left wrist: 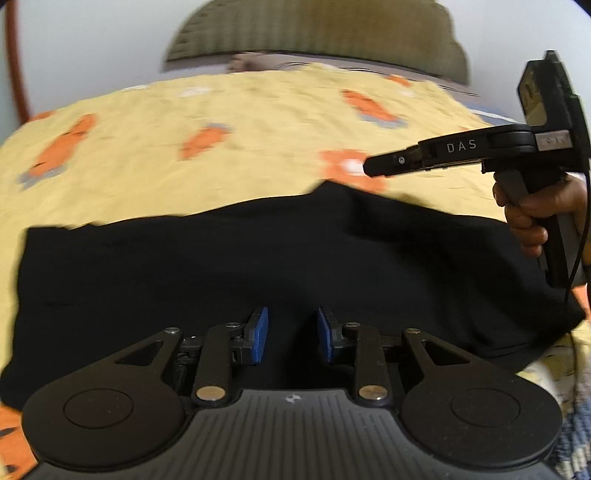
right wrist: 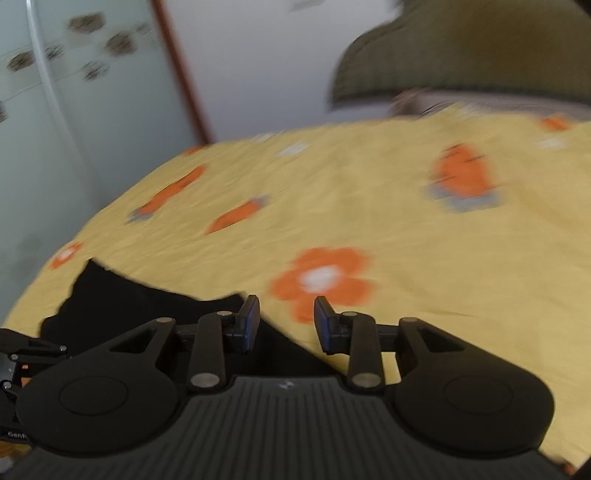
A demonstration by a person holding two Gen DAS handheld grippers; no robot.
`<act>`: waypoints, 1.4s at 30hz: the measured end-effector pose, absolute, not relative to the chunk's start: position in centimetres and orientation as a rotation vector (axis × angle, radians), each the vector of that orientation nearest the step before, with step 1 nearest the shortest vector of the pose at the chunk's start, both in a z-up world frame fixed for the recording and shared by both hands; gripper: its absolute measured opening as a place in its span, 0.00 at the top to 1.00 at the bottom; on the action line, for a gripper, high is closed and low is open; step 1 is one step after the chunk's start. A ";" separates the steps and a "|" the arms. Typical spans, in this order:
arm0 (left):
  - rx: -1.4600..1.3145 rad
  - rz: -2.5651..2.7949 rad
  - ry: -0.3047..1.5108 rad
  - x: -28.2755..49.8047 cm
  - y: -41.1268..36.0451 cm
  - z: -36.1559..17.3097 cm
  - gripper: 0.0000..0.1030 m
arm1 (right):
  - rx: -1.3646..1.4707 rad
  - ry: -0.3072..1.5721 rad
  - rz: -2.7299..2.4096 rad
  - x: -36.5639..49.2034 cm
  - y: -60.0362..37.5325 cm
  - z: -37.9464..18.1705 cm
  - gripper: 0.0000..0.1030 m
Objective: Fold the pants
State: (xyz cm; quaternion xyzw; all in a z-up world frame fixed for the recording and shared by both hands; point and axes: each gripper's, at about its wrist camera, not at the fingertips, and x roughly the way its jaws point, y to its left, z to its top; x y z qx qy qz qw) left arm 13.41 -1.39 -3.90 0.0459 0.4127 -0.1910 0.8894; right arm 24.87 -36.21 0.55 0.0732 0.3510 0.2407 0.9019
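Note:
The black pants (left wrist: 258,273) lie folded in a wide flat block on the yellow bedspread (left wrist: 221,122). My left gripper (left wrist: 291,334) is open and empty, just above the pants' near part. My right gripper (right wrist: 284,325) is open and empty, over the pants' far right edge (right wrist: 147,306) and the bedspread (right wrist: 406,221). In the left wrist view the right gripper (left wrist: 373,168) comes in from the right, held by a hand, above the pants' far edge.
The bedspread has orange flowers (right wrist: 321,277). A dark olive pillow (left wrist: 317,33) lies at the bed's far end against a white wall. A frosted glass door with a brown frame (right wrist: 181,70) stands left of the bed. The left gripper's body (right wrist: 22,354) shows at the right wrist view's lower left.

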 end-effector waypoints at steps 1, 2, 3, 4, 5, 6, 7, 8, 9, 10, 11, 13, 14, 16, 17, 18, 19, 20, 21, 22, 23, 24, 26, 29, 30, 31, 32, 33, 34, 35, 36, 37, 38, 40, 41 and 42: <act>0.093 -0.384 0.860 13.5 -0.6 -3.9 0.73 | 0.163 0.746 0.526 26.0 -35.3 -0.1 0.70; 0.087 -0.373 0.862 13.5 0.2 -4.0 0.73 | 0.177 0.774 0.556 27.2 -34.4 -0.6 0.70; 0.085 -0.365 0.864 13.4 0.9 -4.1 0.73 | 0.193 0.797 0.586 28.1 -33.8 -1.1 0.70; 0.086 -0.364 0.864 13.3 1.6 -4.2 0.73 | 0.207 0.810 0.607 28.9 -33.4 -1.5 0.70; 0.089 -0.366 0.862 13.2 2.0 -4.3 0.73 | 0.213 0.825 0.616 29.3 -33.2 -2.0 0.70; 0.095 -0.365 0.859 13.1 2.0 -4.3 0.73 | 0.218 0.844 0.627 29.9 -32.9 -2.4 0.70; 0.104 -0.362 0.855 12.9 2.0 -4.3 0.73 | 0.221 0.856 0.642 30.3 -32.7 -2.6 0.70; 0.117 -0.359 0.850 12.8 2.0 -4.4 0.73 | 0.221 0.872 0.648 30.5 -32.4 -2.9 0.75; 0.128 -0.355 0.847 12.6 2.2 -4.4 0.73 | 0.208 0.882 0.650 30.5 -32.1 -3.3 0.89; 0.139 -0.346 0.841 12.4 2.2 -4.4 0.72 | 0.190 0.892 0.654 30.6 -31.9 -3.6 0.93; 0.147 -0.338 0.836 12.3 2.3 -4.4 0.72 | 0.177 0.898 0.661 30.5 -31.7 -3.8 0.94; 0.148 -0.327 0.833 12.2 2.5 -4.5 0.73 | 0.165 0.886 0.651 30.3 -31.7 -3.8 0.95; 0.140 -0.323 0.834 12.1 2.7 -4.6 0.73 | 0.164 0.873 0.632 30.2 -31.7 -3.6 0.96; 0.117 -0.322 0.838 12.0 3.3 -4.6 0.73 | 0.143 0.840 0.582 30.2 -31.7 -3.0 0.97; 0.112 -0.319 0.839 12.0 3.4 -4.5 0.73 | 0.116 0.824 0.557 30.2 -31.3 -2.8 0.98; 0.108 -0.315 0.838 11.8 3.6 -4.3 0.72 | 0.074 0.811 0.531 30.2 -30.7 -2.8 0.98; 0.111 -0.312 0.835 11.6 3.7 -4.1 0.72 | 0.009 0.806 0.510 30.1 -29.8 -2.9 0.98; 0.115 -0.309 0.830 11.4 3.9 -3.8 0.72 | -0.047 0.809 0.496 30.1 -29.0 -3.3 0.98; 0.113 -0.306 0.823 11.2 4.2 -3.6 0.72 | -0.085 0.810 0.483 29.9 -28.3 -3.7 0.98; 0.107 -0.292 0.812 10.9 4.8 -3.2 0.72 | -0.103 0.795 0.471 29.4 -28.2 -3.8 0.97; 0.100 -0.280 0.804 10.8 5.4 -3.0 0.72 | -0.112 0.783 0.448 29.0 -28.2 -3.5 0.95; 0.081 -0.261 0.795 10.8 6.5 -2.7 0.72 | -0.115 0.766 0.414 28.6 -28.4 -3.1 0.88; 0.037 -0.210 0.786 10.9 8.6 -2.2 0.72 | -0.145 0.687 0.347 26.4 -28.7 -1.3 0.83; -0.050 -0.075 0.773 11.5 12.6 -1.4 0.72 | -0.208 0.548 0.362 21.4 -27.5 2.0 0.83; -0.079 -0.043 0.774 11.7 13.8 -1.3 0.72 | -0.232 0.509 0.392 19.6 -26.4 2.7 0.83; -0.119 -0.011 0.780 11.8 15.2 -1.2 0.72 | -0.265 0.474 0.431 17.6 -25.0 3.2 0.83; -0.160 0.009 0.789 11.9 16.4 -1.2 0.72 | -0.303 0.441 0.473 15.9 -23.3 3.4 0.83; -0.191 0.018 0.795 11.8 17.2 -1.2 0.71 | -0.341 0.410 0.524 14.2 -21.6 3.4 0.83; -0.226 0.024 0.801 11.9 18.1 -1.2 0.71 | -0.386 0.384 0.588 12.5 -19.6 3.1 0.84; -0.254 0.025 0.803 11.7 18.8 -1.2 0.71 | -0.431 0.368 0.641 11.2 -17.4 2.6 0.85; -0.272 0.021 0.803 11.5 19.1 -1.2 0.71 | -0.475 0.357 0.689 9.9 -15.4 2.0 0.84; -0.286 0.012 0.802 11.2 19.4 -1.1 0.72 | -0.514 0.350 0.744 8.9 -13.6 1.4 0.84; -0.294 0.003 0.799 11.0 19.6 -1.1 0.71 | -0.543 0.347 0.797 8.0 -11.8 0.7 0.84; -0.291 -0.009 0.796 10.4 20.0 -1.0 0.71 | -0.589 0.351 0.851 7.0 -8.8 -0.5 0.84; -0.288 -0.018 0.796 10.2 20.1 -1.0 0.71 | -0.610 0.342 0.859 6.8 -7.8 -0.9 0.84; -0.290 -0.026 0.797 10.2 20.3 -1.1 0.71 | -0.640 0.330 0.855 6.5 -6.6 -1.4 0.84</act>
